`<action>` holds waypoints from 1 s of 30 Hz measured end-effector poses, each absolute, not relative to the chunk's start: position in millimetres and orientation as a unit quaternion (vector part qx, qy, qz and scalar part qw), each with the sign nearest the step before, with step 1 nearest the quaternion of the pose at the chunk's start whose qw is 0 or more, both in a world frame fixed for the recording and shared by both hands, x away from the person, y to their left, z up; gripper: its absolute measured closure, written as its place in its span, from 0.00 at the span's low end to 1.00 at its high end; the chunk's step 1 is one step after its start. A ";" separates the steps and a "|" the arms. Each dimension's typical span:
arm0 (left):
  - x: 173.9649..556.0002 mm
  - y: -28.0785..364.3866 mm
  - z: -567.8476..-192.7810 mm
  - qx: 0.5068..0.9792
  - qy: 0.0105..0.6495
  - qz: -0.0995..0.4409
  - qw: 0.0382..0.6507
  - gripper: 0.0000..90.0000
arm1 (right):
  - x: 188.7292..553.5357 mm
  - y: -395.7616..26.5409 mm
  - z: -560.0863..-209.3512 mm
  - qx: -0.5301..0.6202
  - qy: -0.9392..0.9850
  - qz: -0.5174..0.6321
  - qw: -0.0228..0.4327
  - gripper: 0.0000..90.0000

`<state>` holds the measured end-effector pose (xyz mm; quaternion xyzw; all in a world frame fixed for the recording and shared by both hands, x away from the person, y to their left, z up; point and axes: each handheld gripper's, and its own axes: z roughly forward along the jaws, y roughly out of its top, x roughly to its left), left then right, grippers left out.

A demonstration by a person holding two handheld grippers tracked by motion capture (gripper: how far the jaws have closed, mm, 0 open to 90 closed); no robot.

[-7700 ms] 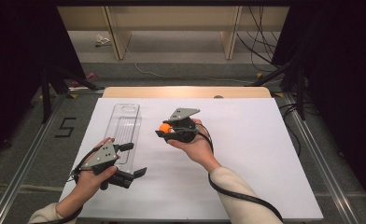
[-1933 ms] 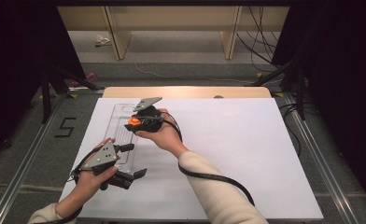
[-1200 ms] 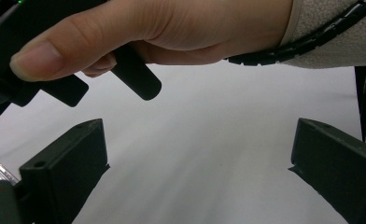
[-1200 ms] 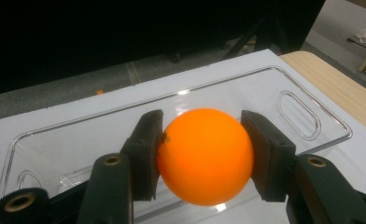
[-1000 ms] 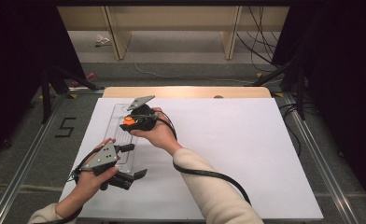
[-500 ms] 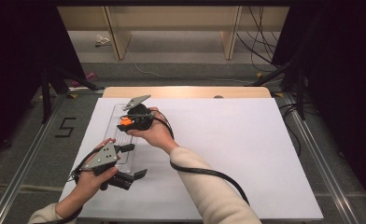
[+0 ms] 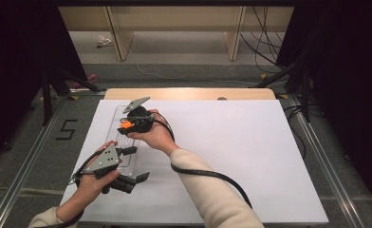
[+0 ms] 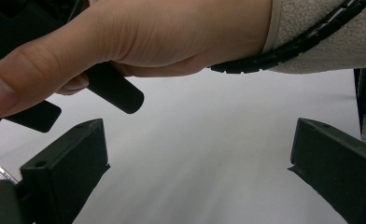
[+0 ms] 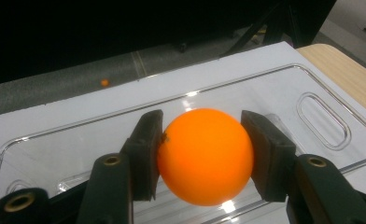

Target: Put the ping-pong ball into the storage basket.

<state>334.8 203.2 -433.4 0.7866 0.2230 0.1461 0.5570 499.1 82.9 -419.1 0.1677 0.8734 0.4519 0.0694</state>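
I see a clear plastic tray lying flat on the white table, near its left side. I can't see anything lying in the tray; in the right gripper view it looks bare, with a long rounded dent near one end.

My right gripper is over the far part of the tray. It holds an orange ball right between its two black jaws. The jaws press on the ball from both sides, one pad on the left and one on the right, so the ball is clamped tight in the middle. From above, the ball is a small orange spot at the front of that gripper, above the tray.

My left gripper rests at the near end of the tray. Its jaws stand wide apart with nothing between them, just white table behind.

On the dark floor to the left of the table I can read a big number 5.

A tiny orange dot sits on the floor past the table.
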 end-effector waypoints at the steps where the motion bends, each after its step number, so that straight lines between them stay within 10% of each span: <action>1: 334.8 203.2 -433.4 0.787 0.223 0.146 0.557 0.04 | 499.3 83.1 -419.1 0.169 0.873 0.452 0.069 0.57; 30: 334.5 202.6 -433.6 0.788 0.220 0.145 0.556 0.04 | 504.4 94.9 -428.5 0.168 0.883 0.434 0.054 0.57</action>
